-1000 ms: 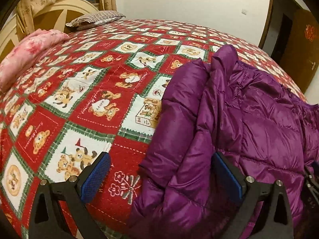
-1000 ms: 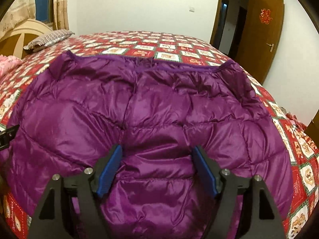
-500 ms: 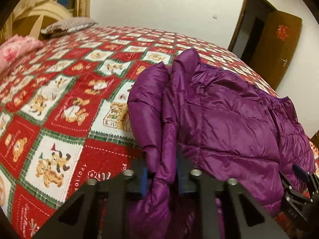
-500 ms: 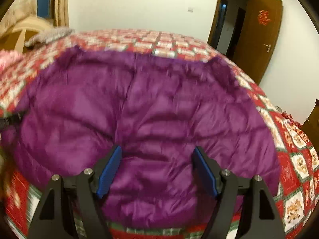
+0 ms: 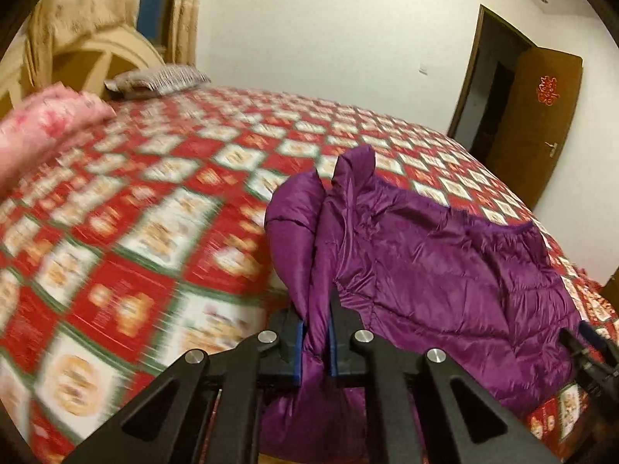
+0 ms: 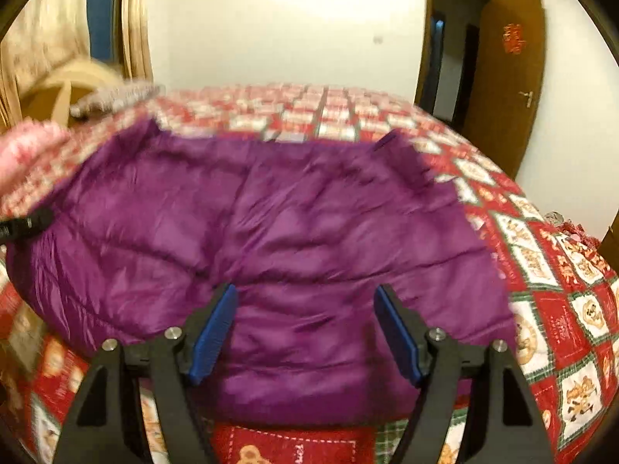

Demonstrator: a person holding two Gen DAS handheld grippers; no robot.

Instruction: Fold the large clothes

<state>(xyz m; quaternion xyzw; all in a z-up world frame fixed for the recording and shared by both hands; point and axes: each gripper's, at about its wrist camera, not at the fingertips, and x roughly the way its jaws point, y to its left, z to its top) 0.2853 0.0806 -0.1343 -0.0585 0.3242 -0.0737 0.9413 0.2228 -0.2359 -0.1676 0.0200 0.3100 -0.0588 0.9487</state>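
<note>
A purple puffer jacket (image 5: 445,270) lies spread on the red patterned bedspread (image 5: 154,232). My left gripper (image 5: 315,309) is closing tight on a raised fold at the jacket's left edge, and the fabric is pinched between its blue pads. That edge hangs lifted off the bed. In the right wrist view the jacket (image 6: 271,212) fills the middle. My right gripper (image 6: 305,294) stands wide, its pads pressing on a thick bunch of the near hem, which is lifted off the bedspread (image 6: 541,270). Each gripper shows at the edge of the other's view: right gripper (image 5: 588,344), left gripper (image 6: 27,224).
Pink bedding (image 5: 42,123) lies at the bed's left side. A striped pillow (image 5: 154,79) rests by the wooden headboard (image 5: 96,58). An open brown door (image 5: 537,116) stands at the far right, beyond the bed's corner.
The left gripper went from wide open around the jacket's edge to shut on a fold, then rose with it. The right gripper lifted the near hem, with its jaws unchanged.
</note>
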